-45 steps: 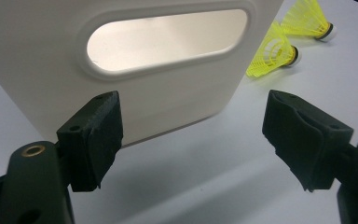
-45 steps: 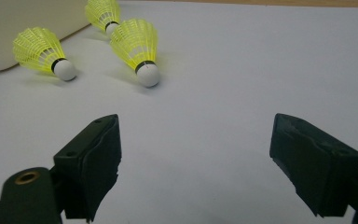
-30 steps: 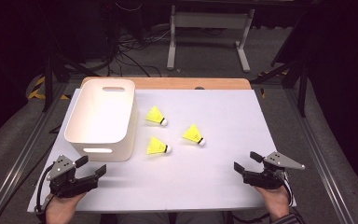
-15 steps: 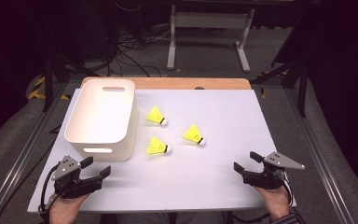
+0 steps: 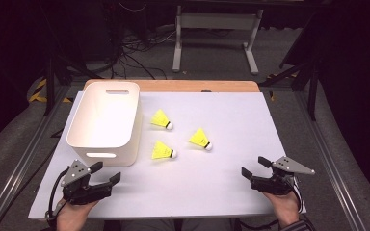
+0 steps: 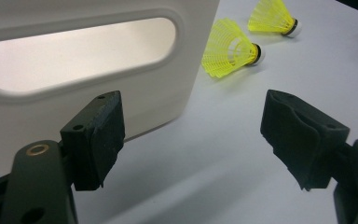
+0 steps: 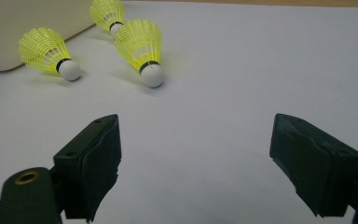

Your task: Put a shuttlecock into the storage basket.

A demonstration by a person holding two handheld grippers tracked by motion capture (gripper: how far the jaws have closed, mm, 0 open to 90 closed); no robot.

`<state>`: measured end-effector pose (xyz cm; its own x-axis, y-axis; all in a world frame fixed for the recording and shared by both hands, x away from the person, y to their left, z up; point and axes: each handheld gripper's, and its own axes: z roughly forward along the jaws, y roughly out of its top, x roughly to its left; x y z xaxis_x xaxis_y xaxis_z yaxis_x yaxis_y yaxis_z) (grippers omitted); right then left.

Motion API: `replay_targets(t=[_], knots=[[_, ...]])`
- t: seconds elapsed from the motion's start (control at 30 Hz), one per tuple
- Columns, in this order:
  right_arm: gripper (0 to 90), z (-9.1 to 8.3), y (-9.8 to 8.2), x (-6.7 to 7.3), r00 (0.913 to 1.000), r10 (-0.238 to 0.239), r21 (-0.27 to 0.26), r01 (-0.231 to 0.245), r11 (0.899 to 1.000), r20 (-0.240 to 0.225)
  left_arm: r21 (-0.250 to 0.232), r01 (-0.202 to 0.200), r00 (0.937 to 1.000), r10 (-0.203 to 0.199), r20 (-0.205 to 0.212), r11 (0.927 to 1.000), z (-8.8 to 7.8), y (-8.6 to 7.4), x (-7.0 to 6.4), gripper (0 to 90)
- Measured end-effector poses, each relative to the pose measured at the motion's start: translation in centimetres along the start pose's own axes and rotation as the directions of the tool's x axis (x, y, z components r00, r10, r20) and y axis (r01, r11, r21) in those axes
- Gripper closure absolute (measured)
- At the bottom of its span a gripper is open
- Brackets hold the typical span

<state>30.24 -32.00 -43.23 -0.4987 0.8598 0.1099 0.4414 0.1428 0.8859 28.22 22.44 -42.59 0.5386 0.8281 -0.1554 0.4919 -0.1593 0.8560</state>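
Yellow shuttlecocks: three on the white counter (image 5: 231,130), mid-area, cork ends toward 4 o'clock: near (image 5: 163,150), right (image 5: 200,138), far (image 5: 161,120)
Bin (image 5: 107,120): white, at 9 o'clock of the shuttlecocks
Left gripper (image 5: 103,174): at 7 o'clock, fingers apart, holding nothing, just short of the bin
Right gripper (image 5: 254,167): at 5 o'clock, fingers apart, holding nothing

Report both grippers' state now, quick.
Left gripper: open, holding nothing, beside the white bin.
Right gripper: open, holding nothing, short of the shuttlecocks.
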Motion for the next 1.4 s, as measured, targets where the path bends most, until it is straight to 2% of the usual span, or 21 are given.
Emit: replay_targets(t=[0.3,0.47,1.4], knots=[[16.9,0.0,0.0,0.0,1.0000,0.000,0.001,0.000,1.000,0.004,0.001,-0.012,0.9998,0.012,0.016,0.9999,0.5,0.3,-0.7,22.6],[16.9,0.0,0.0,0.0,1.0000,-0.002,0.001,0.002,1.000,0.004,-0.006,-0.020,0.9998,0.020,0.009,0.9998,0.5,0.5,-1.1,22.7],[16.8,0.1,0.0,0.1,1.0000,-0.005,0.004,0.005,1.000,-0.002,0.016,-0.057,0.9964,0.056,0.063,0.9982,2.0,1.2,-3.2,24.1]])
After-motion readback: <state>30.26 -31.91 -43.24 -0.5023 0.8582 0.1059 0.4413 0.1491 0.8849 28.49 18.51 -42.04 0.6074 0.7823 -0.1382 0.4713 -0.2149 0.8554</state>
